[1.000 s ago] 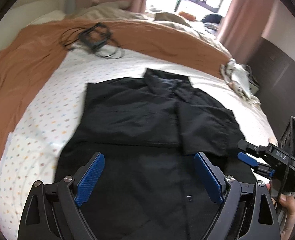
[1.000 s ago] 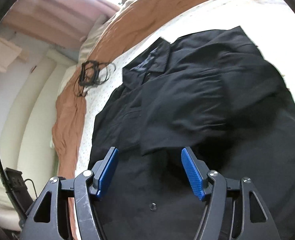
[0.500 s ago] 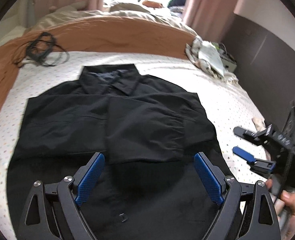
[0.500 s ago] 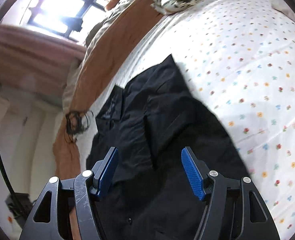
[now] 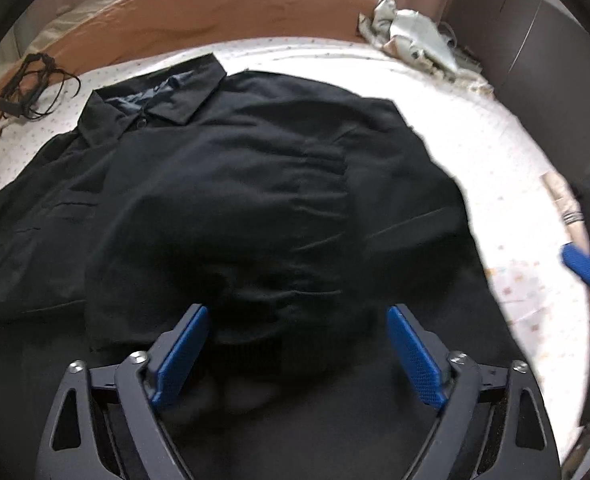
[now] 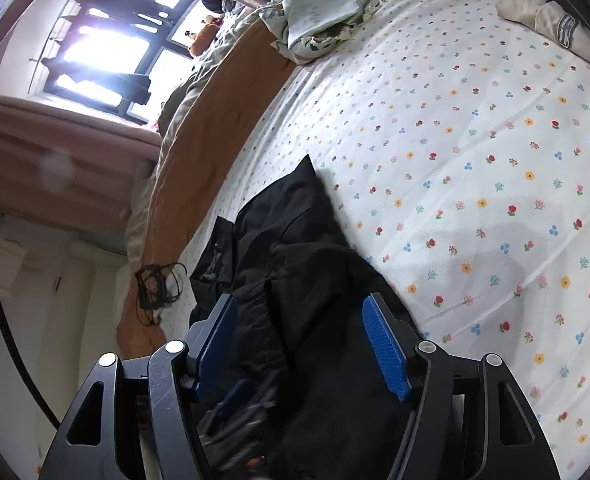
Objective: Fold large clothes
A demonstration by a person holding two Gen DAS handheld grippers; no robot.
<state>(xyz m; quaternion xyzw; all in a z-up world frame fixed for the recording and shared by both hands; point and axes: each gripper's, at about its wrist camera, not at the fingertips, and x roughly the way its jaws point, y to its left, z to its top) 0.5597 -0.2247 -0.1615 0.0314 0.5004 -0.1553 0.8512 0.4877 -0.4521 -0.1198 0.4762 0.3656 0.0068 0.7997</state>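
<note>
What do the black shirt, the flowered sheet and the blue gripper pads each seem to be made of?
Black shirt: matte woven cloth, probably cotton or a blend; it creases softly and has no shine.
Flowered sheet: thin printed cotton-like fabric with fine wrinkles.
Blue gripper pads: likely rubber or soft plastic, with a fine gridded texture.

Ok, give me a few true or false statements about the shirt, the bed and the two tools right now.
1. The black shirt lies on a floral sheet. True.
2. The shirt's collar faces away from the left tool. True.
3. The left tool is clamped shut on the shirt. False: its jaws are closing but apart, pads not pressing cloth.
4. A tangle of black cord lies on top of the shirt. False: it lies beside it, near the orange blanket.
5. The right tool is open. True.
</note>
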